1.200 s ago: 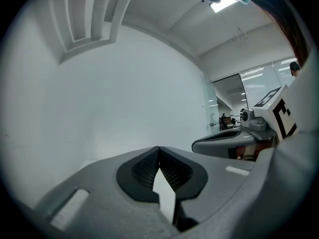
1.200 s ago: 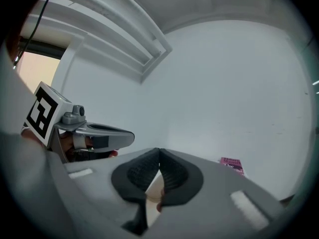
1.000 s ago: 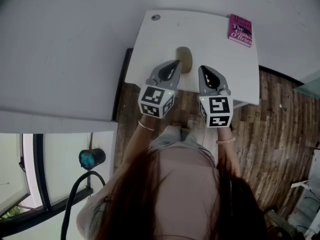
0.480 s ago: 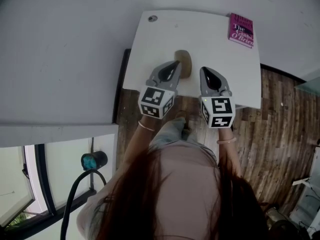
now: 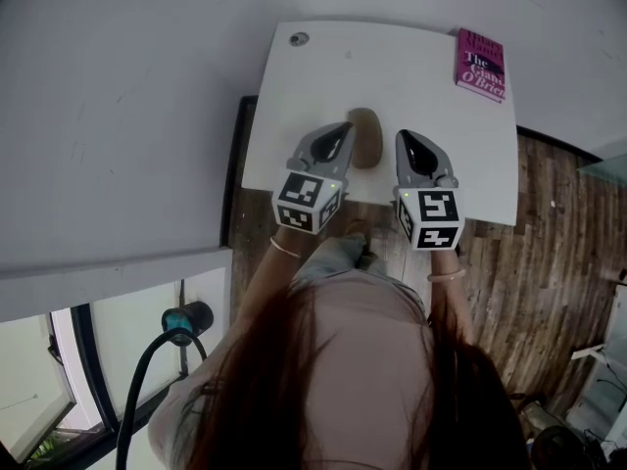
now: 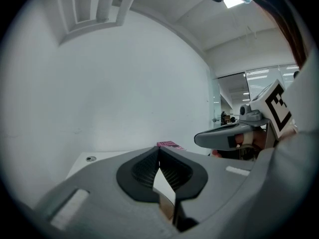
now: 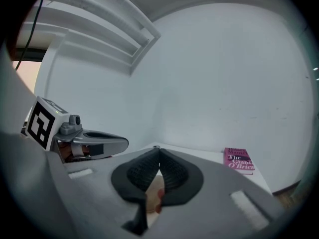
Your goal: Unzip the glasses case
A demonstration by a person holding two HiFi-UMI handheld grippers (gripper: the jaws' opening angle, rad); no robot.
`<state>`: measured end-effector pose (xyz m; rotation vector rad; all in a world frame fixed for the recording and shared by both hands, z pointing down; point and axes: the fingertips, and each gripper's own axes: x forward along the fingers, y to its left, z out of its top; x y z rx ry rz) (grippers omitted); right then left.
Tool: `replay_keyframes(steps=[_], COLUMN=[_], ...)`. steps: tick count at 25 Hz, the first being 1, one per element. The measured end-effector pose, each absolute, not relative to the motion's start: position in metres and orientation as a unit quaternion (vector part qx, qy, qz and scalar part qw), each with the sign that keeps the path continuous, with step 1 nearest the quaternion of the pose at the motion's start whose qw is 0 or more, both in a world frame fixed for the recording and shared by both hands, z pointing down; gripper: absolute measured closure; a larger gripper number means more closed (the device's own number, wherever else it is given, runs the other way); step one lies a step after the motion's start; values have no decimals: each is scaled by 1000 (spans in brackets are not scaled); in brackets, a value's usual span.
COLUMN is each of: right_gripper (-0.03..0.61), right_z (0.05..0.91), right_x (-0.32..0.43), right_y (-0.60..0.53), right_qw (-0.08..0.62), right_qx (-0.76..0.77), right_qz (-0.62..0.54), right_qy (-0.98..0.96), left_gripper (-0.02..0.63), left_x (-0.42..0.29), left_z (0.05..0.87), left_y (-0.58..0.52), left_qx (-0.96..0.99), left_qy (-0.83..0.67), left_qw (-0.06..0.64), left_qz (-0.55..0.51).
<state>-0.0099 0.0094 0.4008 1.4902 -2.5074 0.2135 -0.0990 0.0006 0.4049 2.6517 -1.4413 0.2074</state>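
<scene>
Two tools, the left gripper (image 5: 344,127) and right gripper (image 5: 404,136), flank the glasses case (image 5: 367,138) on the table (image 5: 313,71), jaws pressed together and empty: approach stage; next, jaws must spread to hold it for unzipping.

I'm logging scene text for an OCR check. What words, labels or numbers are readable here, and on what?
"The Giant O'Brien": cover of the magenta paperback book.
Line above that title on the same cover: too blurred to read.
Cubes on the left gripper and right gripper: black-and-white square patterns only, no words.
Tan oval glasses case: no print visible.
</scene>
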Motion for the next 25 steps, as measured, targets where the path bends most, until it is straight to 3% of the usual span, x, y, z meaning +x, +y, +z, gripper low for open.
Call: replay_keyframes(steps=[16,19,25], right_gripper=[574,574,574], right_z=[420,426,437], right_x=[-31,-29,-23], right_y=[-36,-44,-63], right_qw=[150,160,171], right_qx=[523,521,508], right_qz=[86,91,98], right_qy=[-835,-834,-839], left_gripper=[603,541,534], left_x=[-116,-115,-112], left_z=[454,465,487], left_y=[-45,-52,-65], left_qx=[892,890,881], left_qy=[-421,-415,-418], left_qw=[141,165,197], left_qz=[83,86,100])
